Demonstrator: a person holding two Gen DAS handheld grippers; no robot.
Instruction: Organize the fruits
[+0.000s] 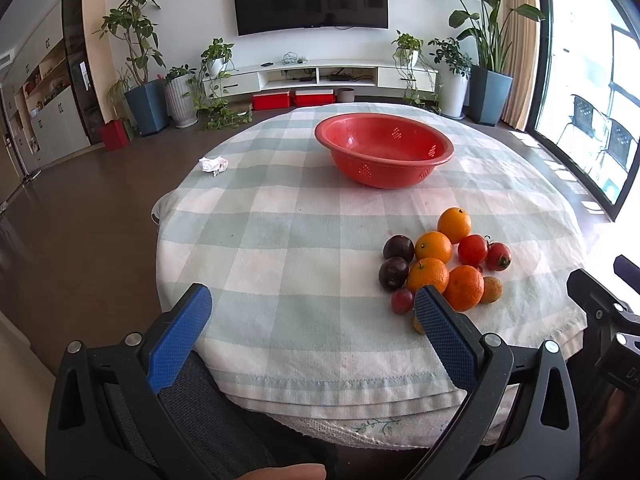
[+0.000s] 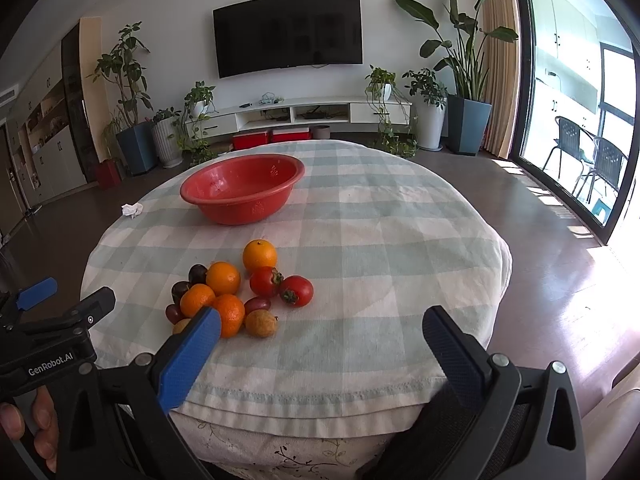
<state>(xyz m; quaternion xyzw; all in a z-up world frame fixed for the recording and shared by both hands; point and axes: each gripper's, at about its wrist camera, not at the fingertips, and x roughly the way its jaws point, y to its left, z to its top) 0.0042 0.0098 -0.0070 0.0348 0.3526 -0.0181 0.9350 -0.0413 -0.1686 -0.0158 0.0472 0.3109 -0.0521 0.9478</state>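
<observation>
Checked cloth (image 1: 280,240) in pale green and white, spread over a round counter (image 2: 280,452). Far left on it, one crumpled white tissue (image 1: 213,164), well apart from all else. Next, one red bowl (image 1: 384,150) with small perforated patches in its wall, upright toward the far side, nothing visible inside.

Nearer the front edge, one tight cluster of fruit, pieces mostly touching. Counted left to right in the right wrist view: two dark plums (image 2: 197,273), one small red grape (image 2: 173,313) at the near left, four oranges (image 2: 260,256) with the farthest one standing slightly clear at the top, a second reddish grape (image 2: 257,304), one brown longan-like fruit (image 2: 261,323), two red tomatoes (image 2: 297,290) with green stems at the right end. One more small yellowish fruit (image 2: 182,325) half hidden behind a blue pad; kind unclear.

Left hand-held gripper (image 1: 312,308): blue pads spread wide apart, nothing between them, poised over the near edge, just left of the fruit. Right hand-held gripper (image 2: 322,328): likewise spread wide and bare, its left pad overlapping the cluster in view; contact unclear.
</observation>
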